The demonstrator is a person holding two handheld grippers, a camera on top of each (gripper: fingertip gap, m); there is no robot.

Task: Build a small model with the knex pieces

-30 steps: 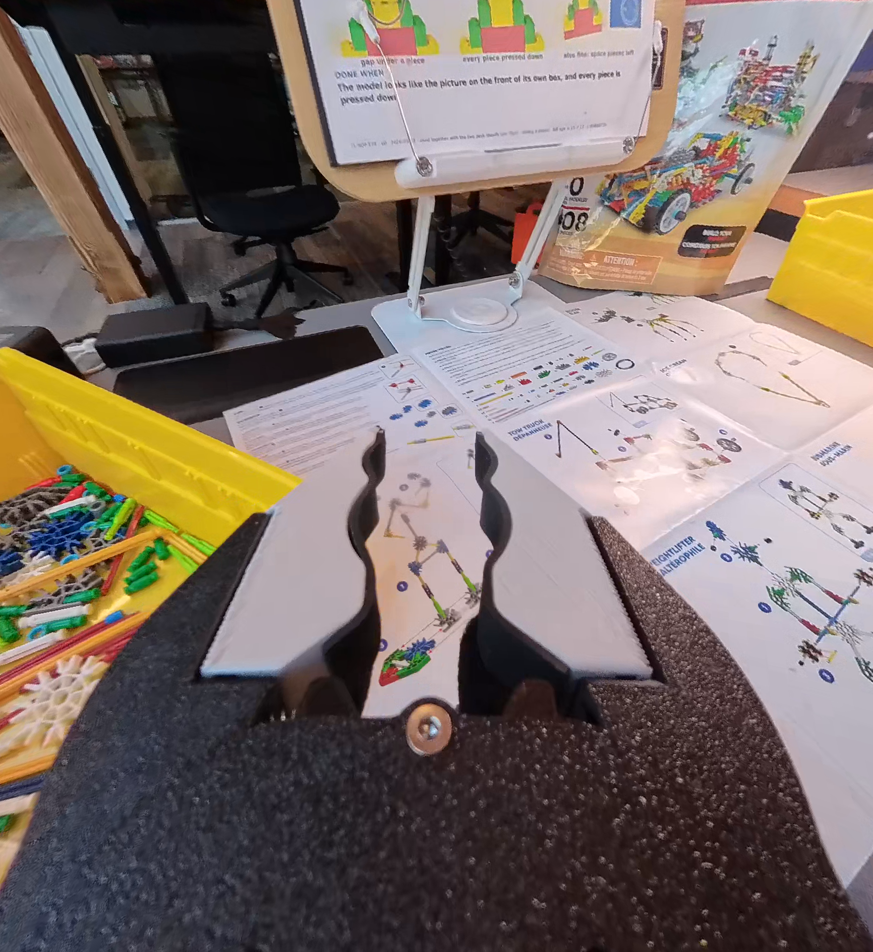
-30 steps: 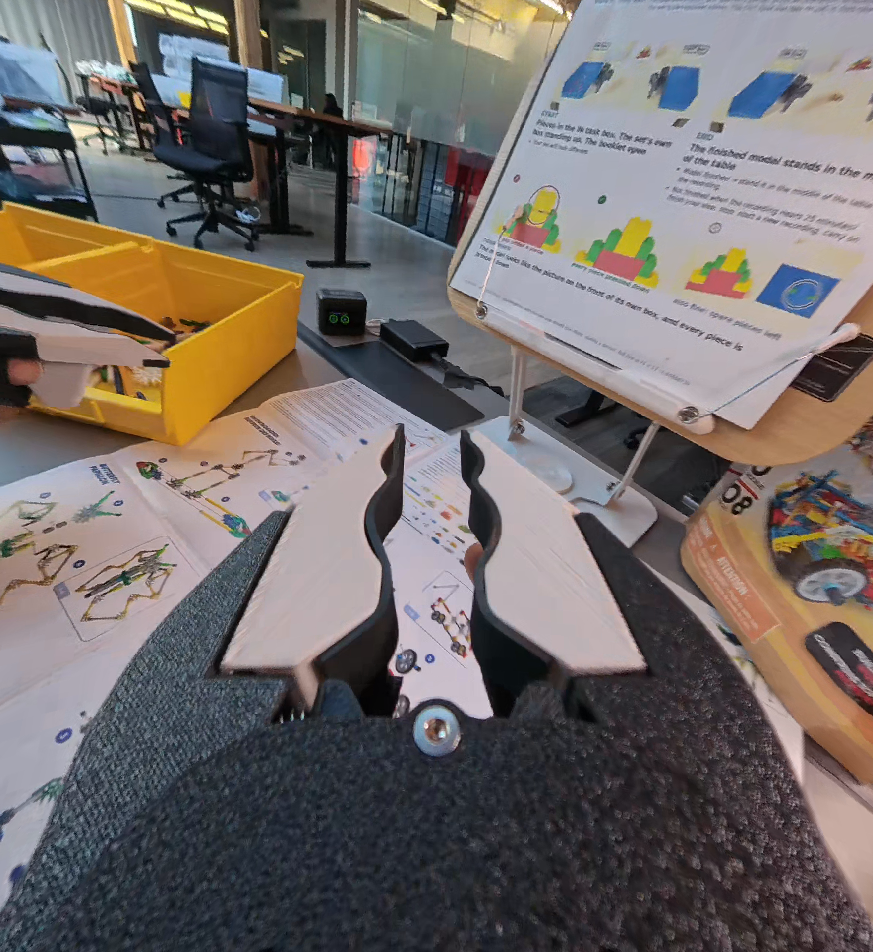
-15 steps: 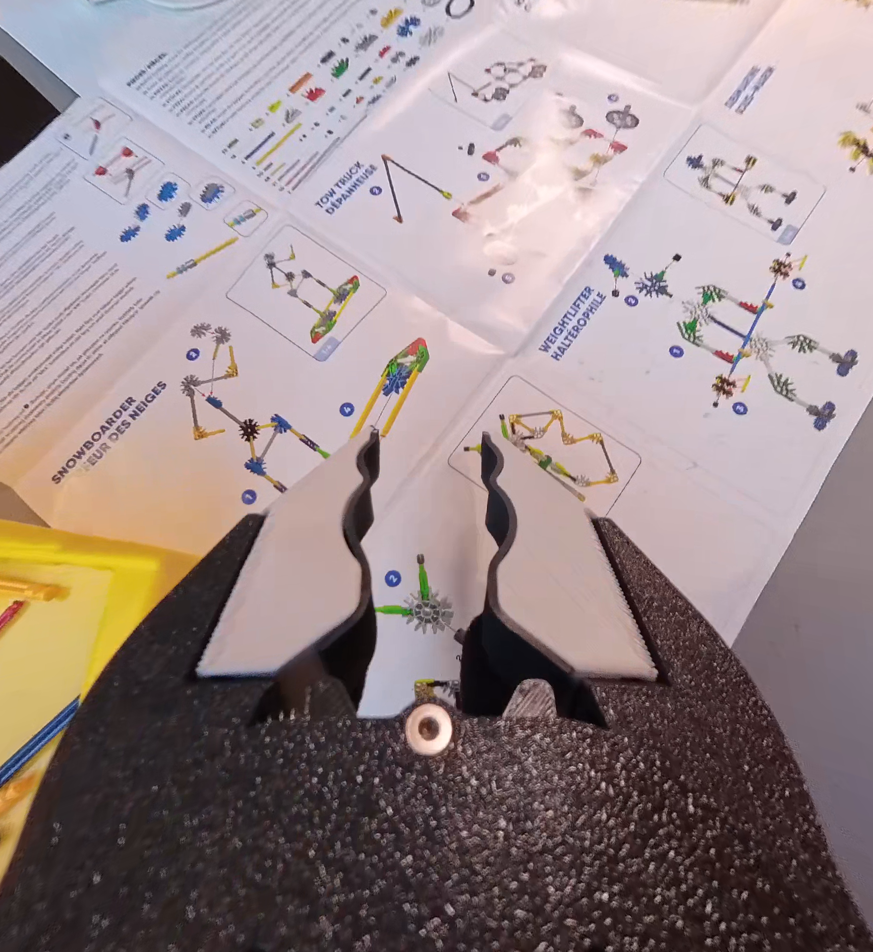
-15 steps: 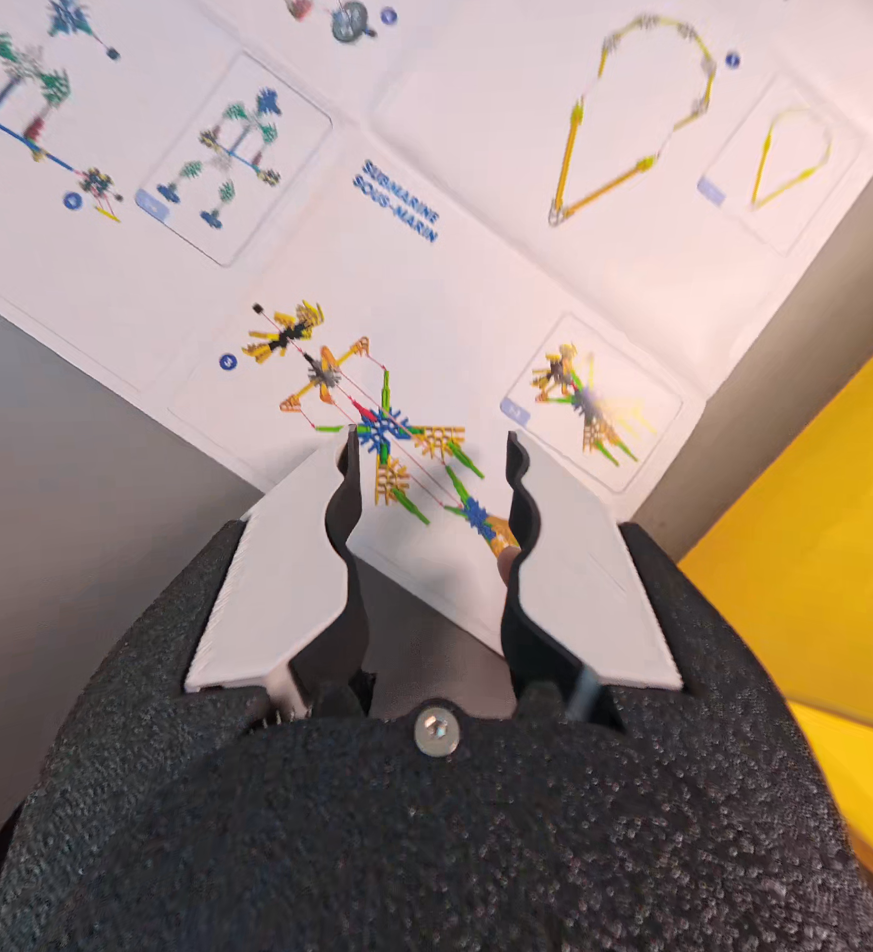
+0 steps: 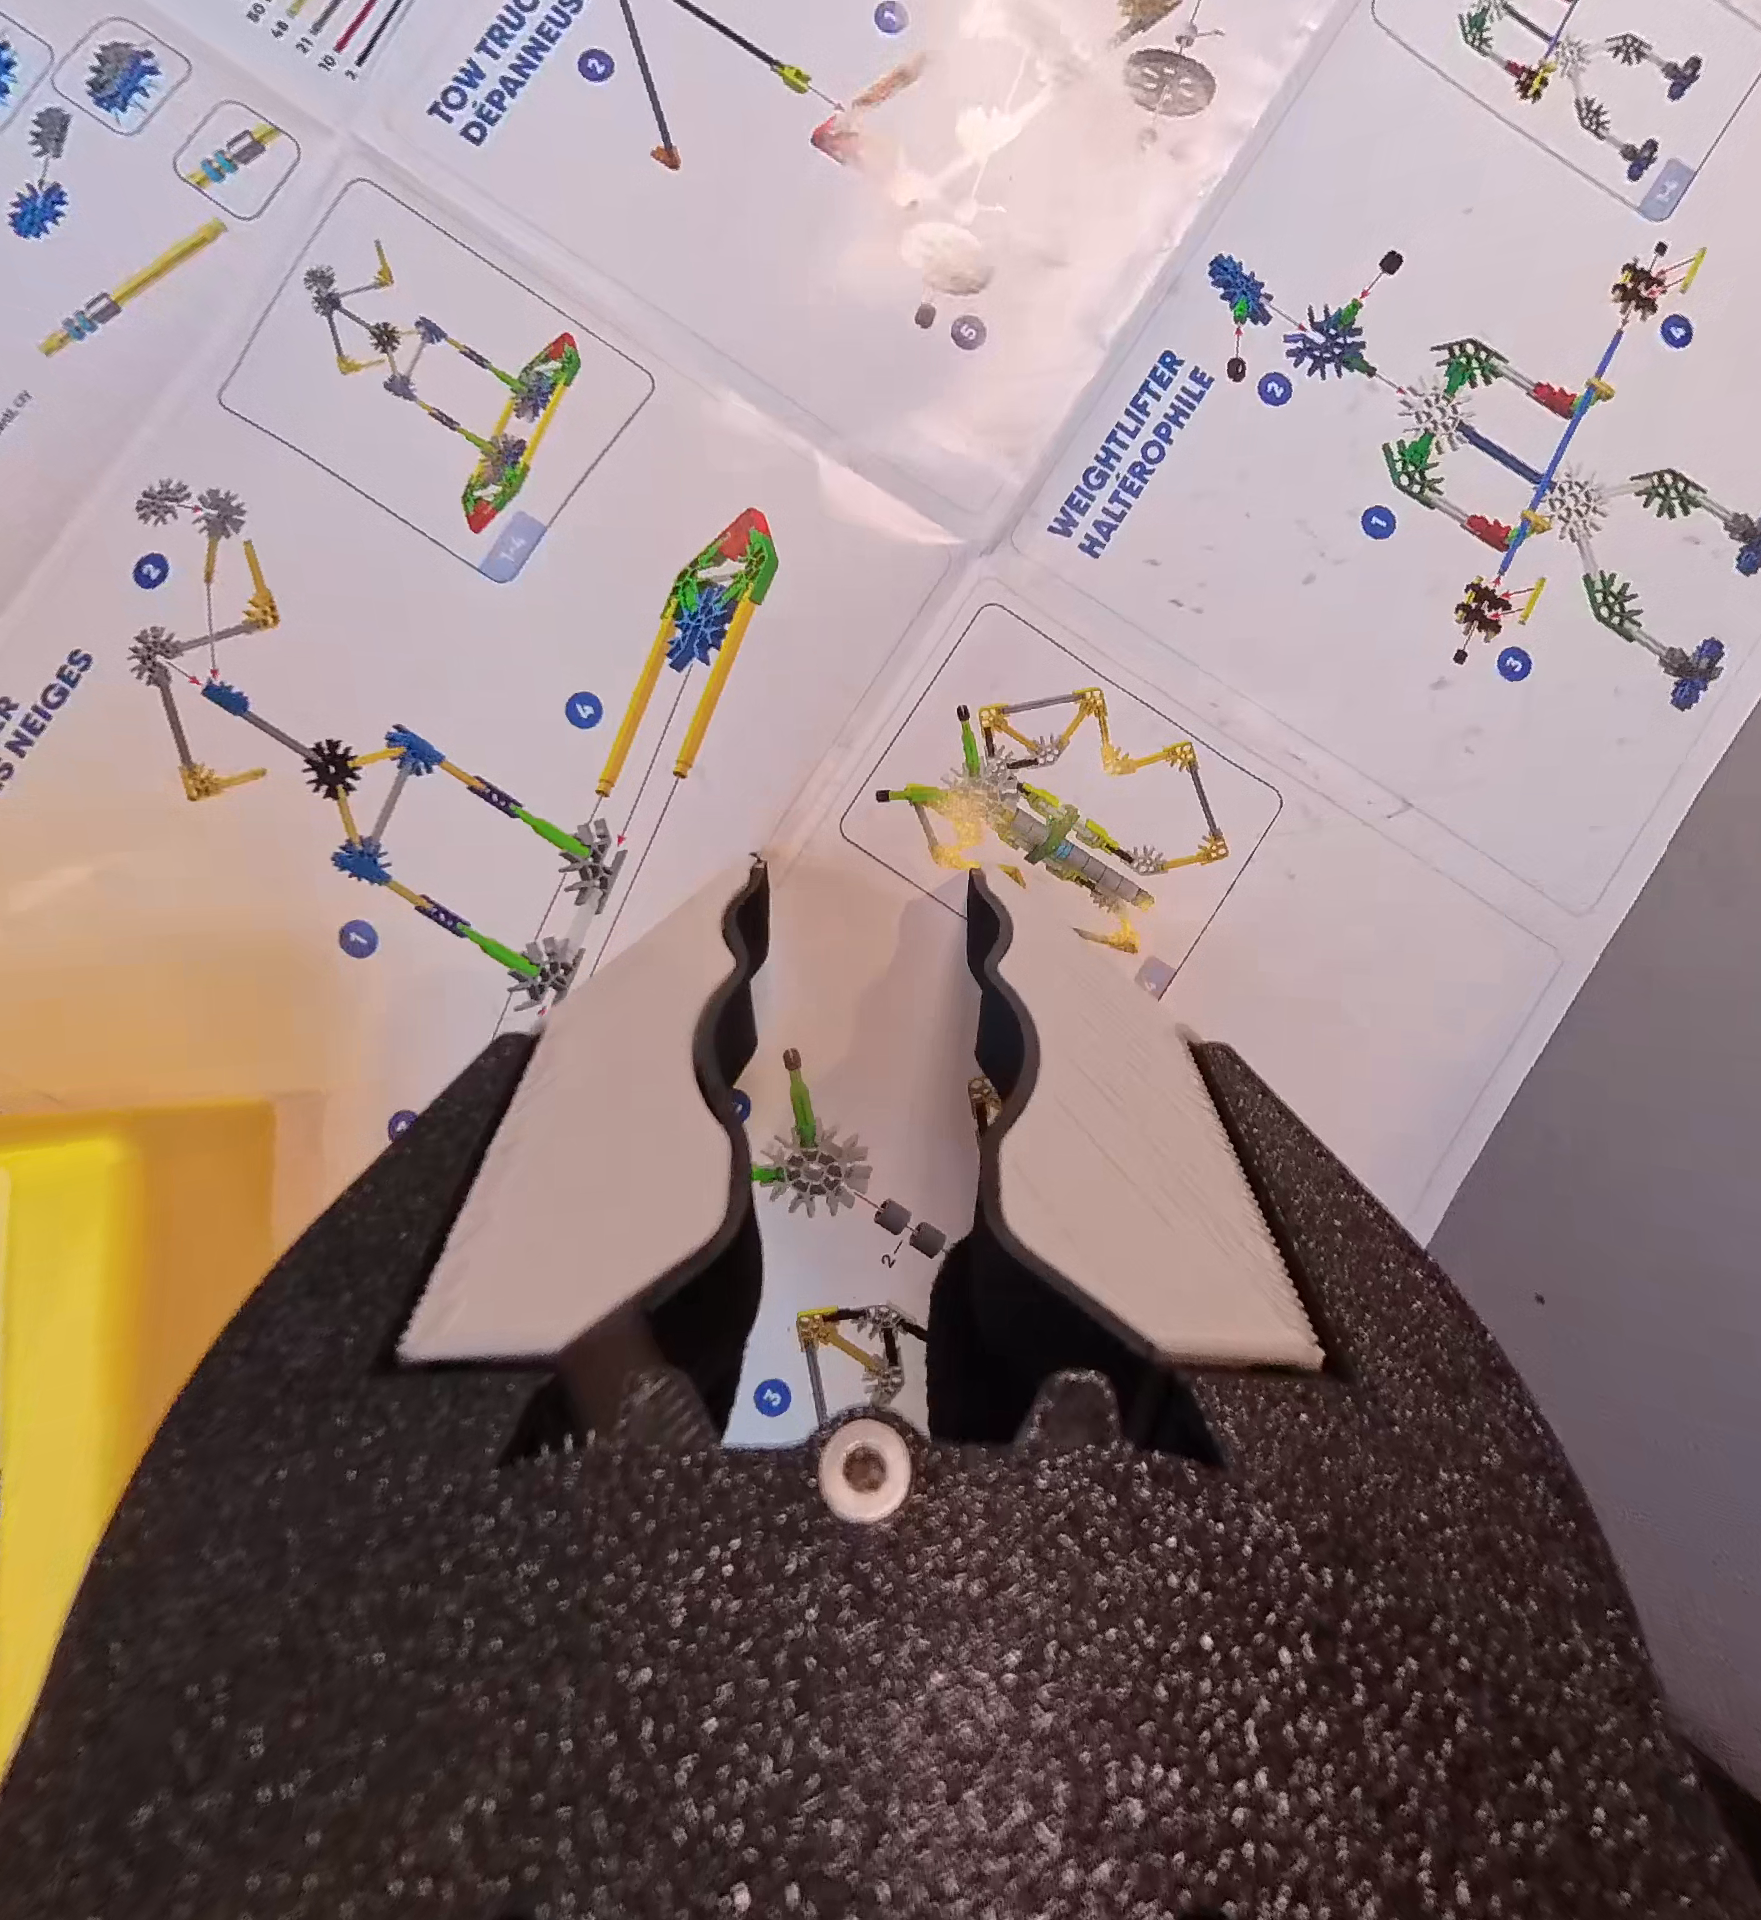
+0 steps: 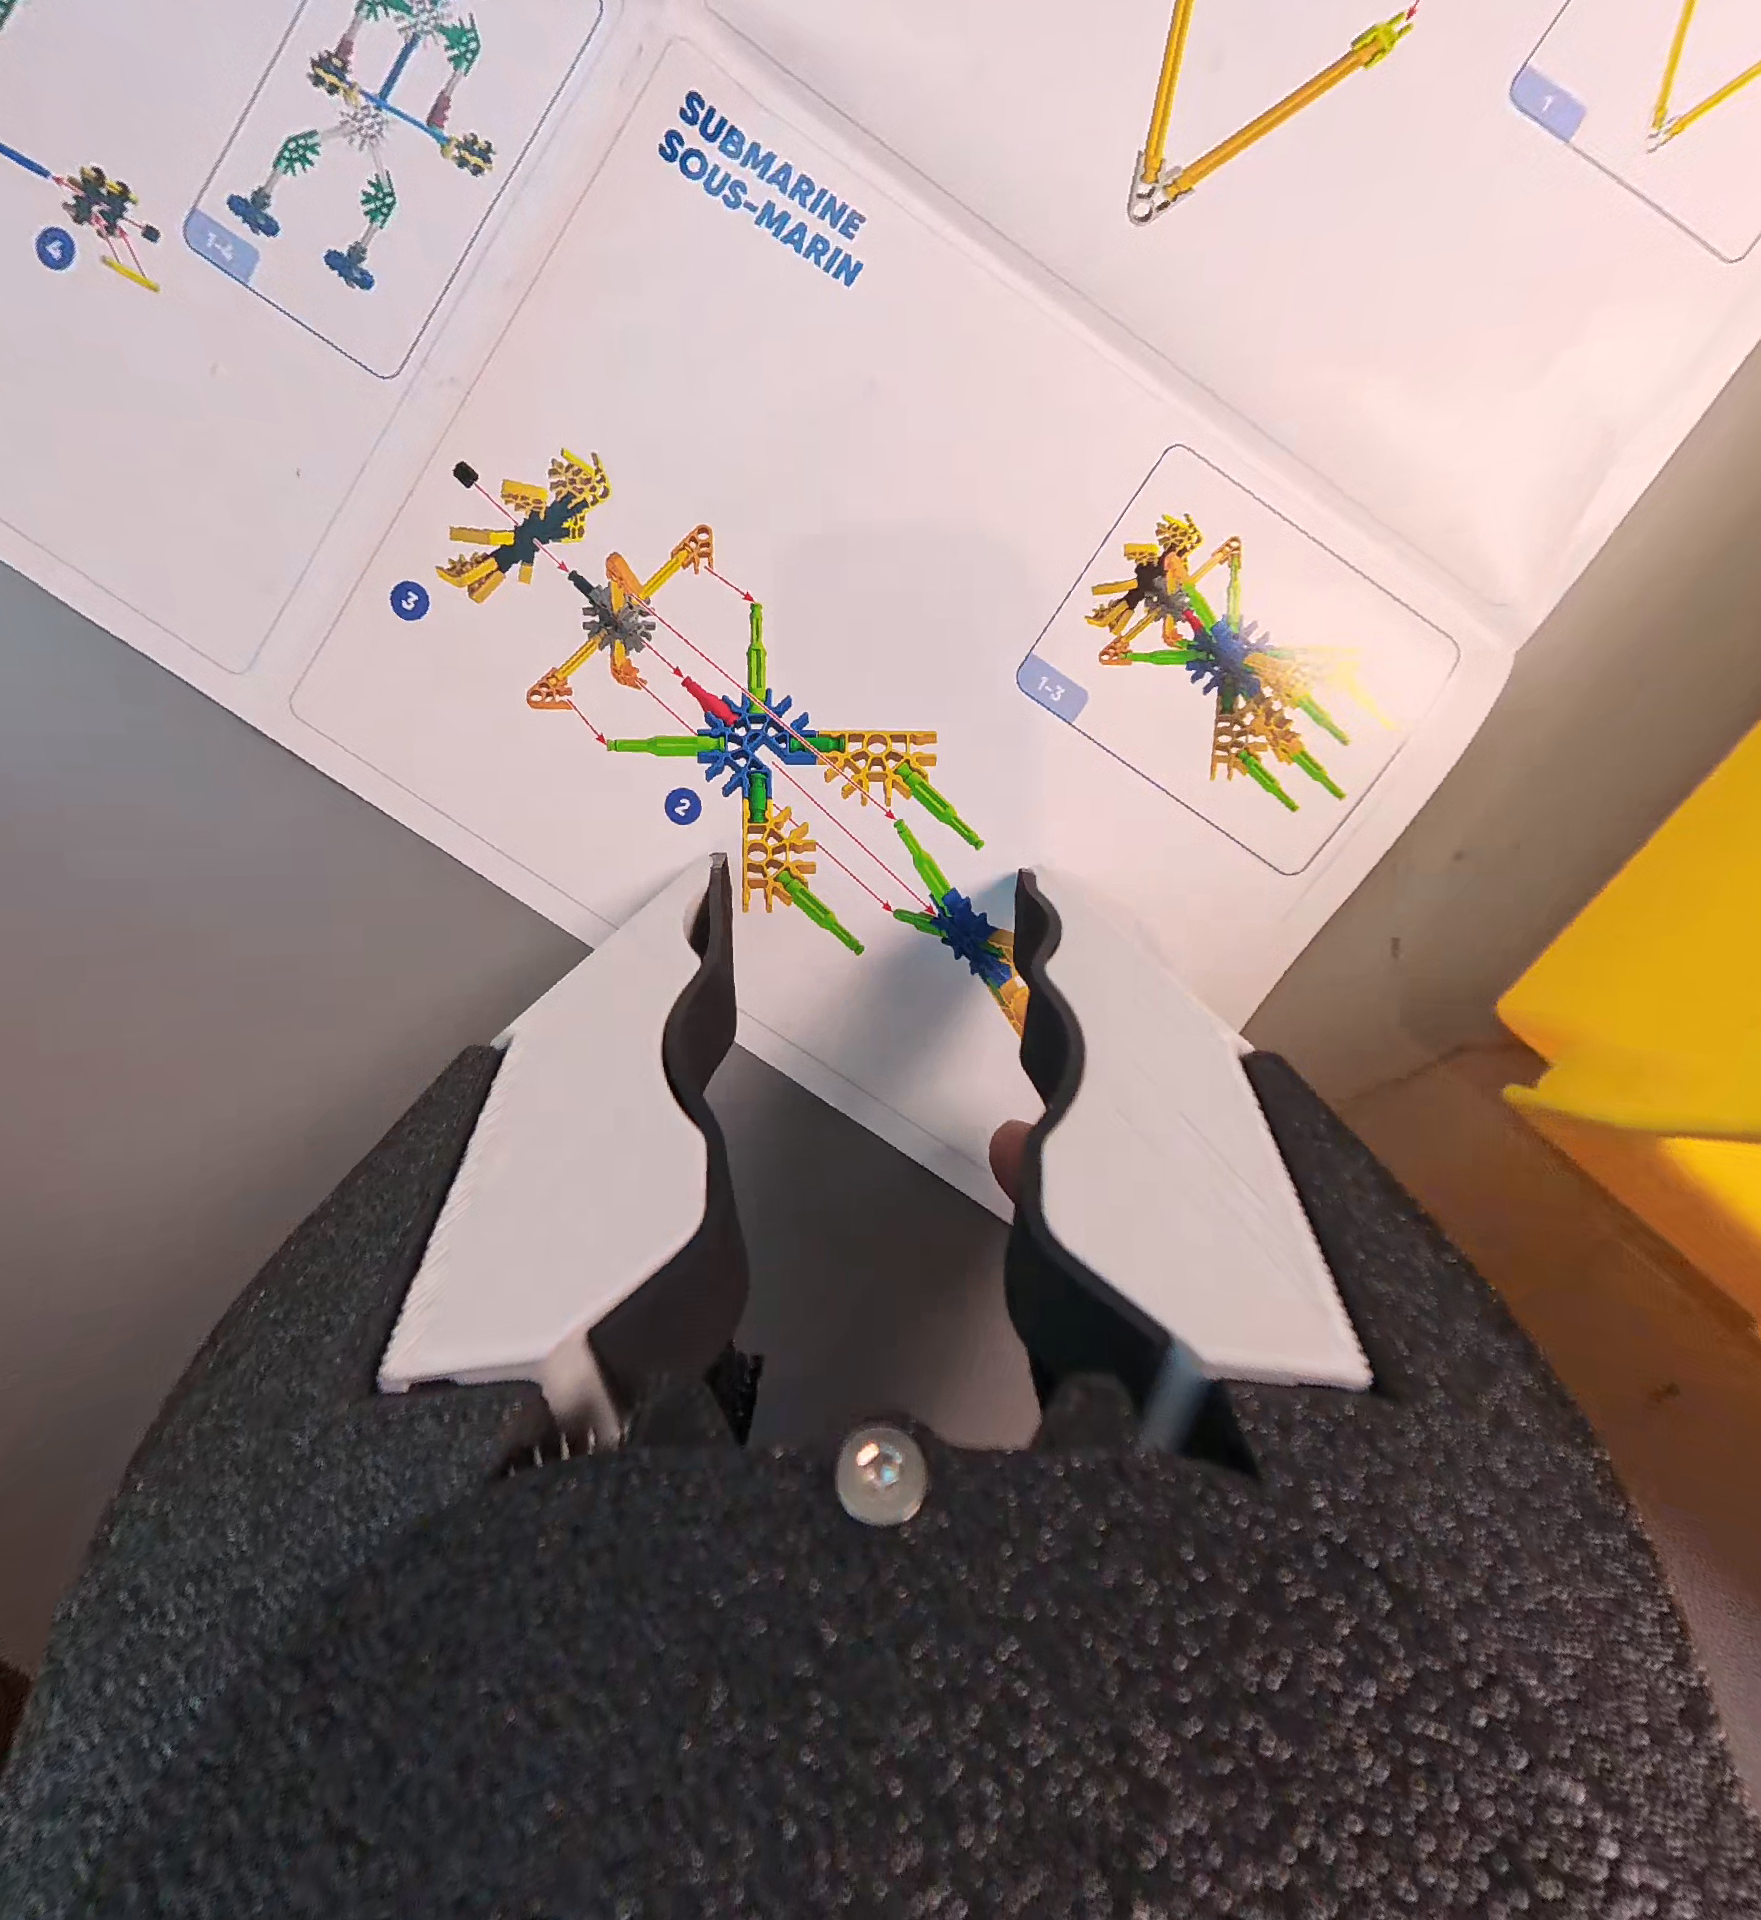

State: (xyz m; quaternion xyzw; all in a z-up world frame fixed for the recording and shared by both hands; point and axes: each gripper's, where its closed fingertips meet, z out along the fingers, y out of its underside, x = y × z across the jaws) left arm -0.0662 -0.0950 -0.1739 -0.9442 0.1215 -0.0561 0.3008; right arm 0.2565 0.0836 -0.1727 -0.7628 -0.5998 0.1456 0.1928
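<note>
My left gripper (image 5: 863, 873) is open and empty, pointing steeply down just above a large white instruction sheet (image 5: 855, 436) printed with coloured rod-and-connector model diagrams. My right gripper (image 6: 868, 871) is open wider and empty, also pointing down over the same sheet (image 6: 855, 416) near its front edge. A yellow bin (image 5: 76, 1299) with rods inside sits at the lower left of the left wrist view. Another yellow bin (image 6: 1707, 935) sits at the right of the right wrist view.
The grey table top (image 5: 1686, 1039) shows bare to the right of the sheet in the left wrist view and to the left of it in the right wrist view (image 6: 128, 935). A fingertip (image 6: 1009, 1153) shows beside the right gripper's right finger. One gripper's finger ends stand about 40 cm off the other's.
Both grippers have tipped from looking out across the table to looking straight down, and have come closer to the sheet. The right gripper has opened wider.
</note>
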